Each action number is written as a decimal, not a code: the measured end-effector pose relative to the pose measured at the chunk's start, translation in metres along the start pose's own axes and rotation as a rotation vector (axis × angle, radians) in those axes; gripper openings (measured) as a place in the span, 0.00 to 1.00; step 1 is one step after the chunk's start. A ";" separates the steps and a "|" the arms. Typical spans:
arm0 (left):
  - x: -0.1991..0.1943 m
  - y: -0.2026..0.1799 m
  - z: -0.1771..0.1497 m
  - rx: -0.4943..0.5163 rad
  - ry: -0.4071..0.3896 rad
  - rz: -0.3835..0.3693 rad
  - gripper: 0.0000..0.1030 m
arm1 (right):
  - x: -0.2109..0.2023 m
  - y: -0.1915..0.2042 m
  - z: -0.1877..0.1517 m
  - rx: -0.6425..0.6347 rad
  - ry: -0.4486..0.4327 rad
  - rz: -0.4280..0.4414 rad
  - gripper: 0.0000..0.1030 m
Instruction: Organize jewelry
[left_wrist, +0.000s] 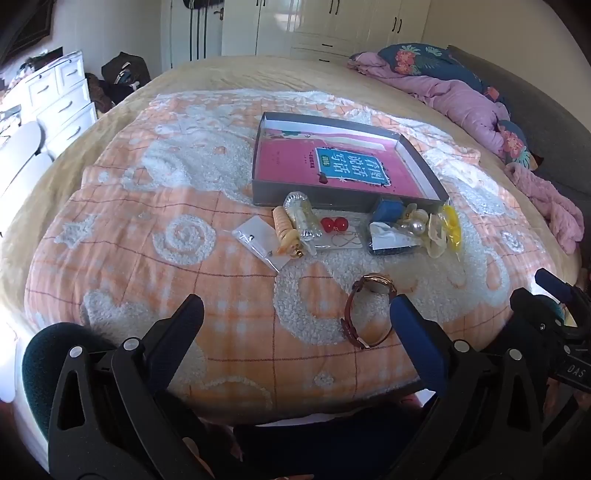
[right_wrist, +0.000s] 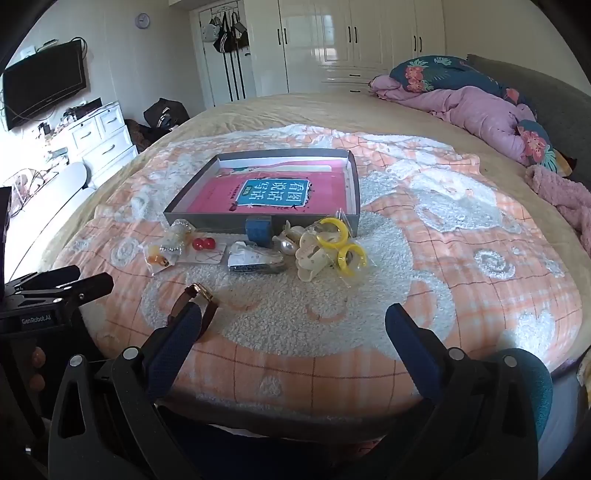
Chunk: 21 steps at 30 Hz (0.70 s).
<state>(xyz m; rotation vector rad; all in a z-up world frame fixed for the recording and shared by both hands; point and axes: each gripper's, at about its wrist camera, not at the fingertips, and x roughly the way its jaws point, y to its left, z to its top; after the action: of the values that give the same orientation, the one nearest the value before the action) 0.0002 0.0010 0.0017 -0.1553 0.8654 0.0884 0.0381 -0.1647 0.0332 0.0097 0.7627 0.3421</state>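
Note:
A grey shallow box (left_wrist: 345, 197) (right_wrist: 207, 218) with a pink book inside lies on the orange blanket. In front of it lies jewelry: red bead earrings (left_wrist: 333, 224) (right_wrist: 203, 243), a beaded bracelet (left_wrist: 284, 229), yellow hoops (left_wrist: 453, 226) (right_wrist: 338, 240), a pearl clip (left_wrist: 415, 225) (right_wrist: 291, 243), a blue ring box (left_wrist: 388, 209) (right_wrist: 258, 229). A brown-strap watch (left_wrist: 369, 310) (right_wrist: 197, 302) lies nearest. My left gripper (left_wrist: 297, 314) is open and empty, its right fingertip beside the watch. My right gripper (right_wrist: 295, 325) is open and empty, its left fingertip by the watch.
A purple quilt and floral pillows (left_wrist: 461, 92) (right_wrist: 480, 99) lie at the bed's far right. White drawers (left_wrist: 62, 96) (right_wrist: 99, 136) stand to the left. The right gripper (left_wrist: 557, 306) shows in the left view, the left gripper (right_wrist: 55, 291) in the right view.

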 end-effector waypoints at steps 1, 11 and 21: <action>-0.001 0.000 0.000 -0.001 -0.002 0.000 0.92 | 0.001 0.000 0.001 -0.001 -0.001 0.000 0.96; -0.006 -0.002 0.002 0.004 -0.021 -0.016 0.92 | -0.001 0.011 -0.001 -0.015 -0.014 -0.005 0.96; -0.009 -0.003 0.005 0.009 -0.030 -0.017 0.92 | -0.003 0.006 0.000 -0.017 -0.012 -0.003 0.96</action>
<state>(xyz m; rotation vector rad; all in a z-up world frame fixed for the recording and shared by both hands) -0.0020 -0.0010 0.0119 -0.1526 0.8338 0.0712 0.0340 -0.1597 0.0366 -0.0056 0.7483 0.3449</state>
